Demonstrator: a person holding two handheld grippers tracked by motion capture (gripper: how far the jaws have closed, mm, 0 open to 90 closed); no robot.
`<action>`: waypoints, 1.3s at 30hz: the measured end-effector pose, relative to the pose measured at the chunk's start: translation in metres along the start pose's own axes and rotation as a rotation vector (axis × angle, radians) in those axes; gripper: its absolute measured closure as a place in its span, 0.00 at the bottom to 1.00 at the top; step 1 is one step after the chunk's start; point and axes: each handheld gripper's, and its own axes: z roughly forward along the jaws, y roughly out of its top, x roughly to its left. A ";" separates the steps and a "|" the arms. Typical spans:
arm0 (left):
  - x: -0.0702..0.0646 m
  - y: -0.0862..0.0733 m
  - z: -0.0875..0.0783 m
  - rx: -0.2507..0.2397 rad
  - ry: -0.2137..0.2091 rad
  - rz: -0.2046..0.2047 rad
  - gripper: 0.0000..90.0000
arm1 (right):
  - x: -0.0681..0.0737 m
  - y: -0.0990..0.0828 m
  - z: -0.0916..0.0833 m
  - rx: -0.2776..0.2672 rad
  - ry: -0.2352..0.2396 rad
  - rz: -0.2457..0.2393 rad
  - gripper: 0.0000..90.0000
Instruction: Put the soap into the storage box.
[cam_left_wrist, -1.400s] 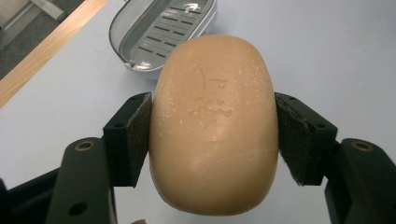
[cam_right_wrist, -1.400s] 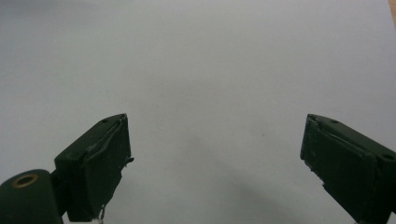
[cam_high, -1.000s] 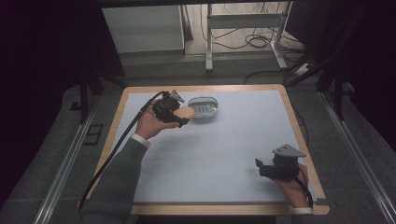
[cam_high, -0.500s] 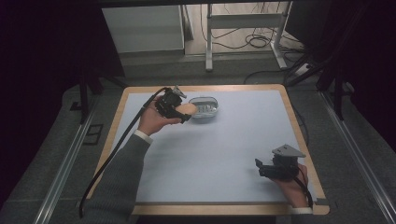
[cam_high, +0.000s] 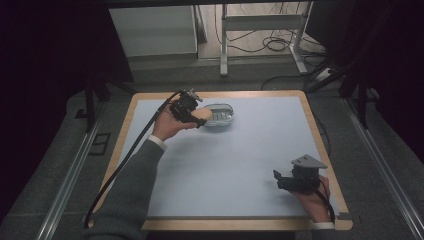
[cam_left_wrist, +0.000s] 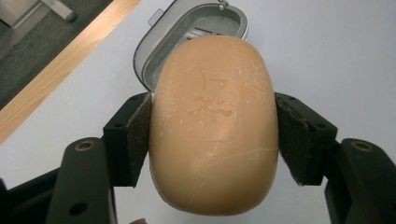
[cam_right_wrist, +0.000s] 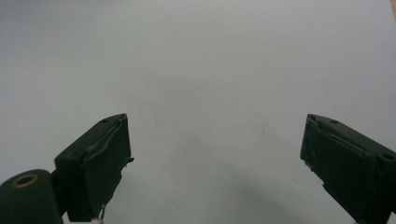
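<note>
A tan oval bar of soap (cam_left_wrist: 214, 126) with a stamped mark is clamped between the two black jaws of my left gripper (cam_left_wrist: 214, 135). In the high view that gripper (cam_high: 192, 114) holds the soap (cam_high: 201, 116) just left of an open grey soap case (cam_high: 220, 114) at the table's far middle. The case (cam_left_wrist: 187, 35) lies beyond the soap, its ribbed inside showing. My right gripper (cam_high: 281, 181) rests near the front right corner, and its jaws stand wide apart over bare blue surface (cam_right_wrist: 215, 140).
A pale blue mat (cam_high: 240, 165) covers the wooden table (cam_high: 320, 130). A black cable (cam_high: 125, 160) trails from the left gripper along the sleeve. Metal stand legs (cam_high: 260, 30) and cables lie on the floor beyond.
The left gripper with the soap has shifted slightly toward the case. The right gripper has not moved.
</note>
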 end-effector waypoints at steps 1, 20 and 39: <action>0.000 0.001 0.001 -0.003 0.000 0.001 0.37 | 0.000 0.000 0.000 -0.001 0.000 0.001 0.09; 0.007 0.018 0.026 0.021 -0.025 0.015 0.37 | -0.001 -0.001 0.002 0.007 0.003 0.001 0.09; 0.012 0.039 0.057 0.040 -0.055 0.026 0.37 | -0.004 -0.003 0.003 0.012 0.002 0.011 0.09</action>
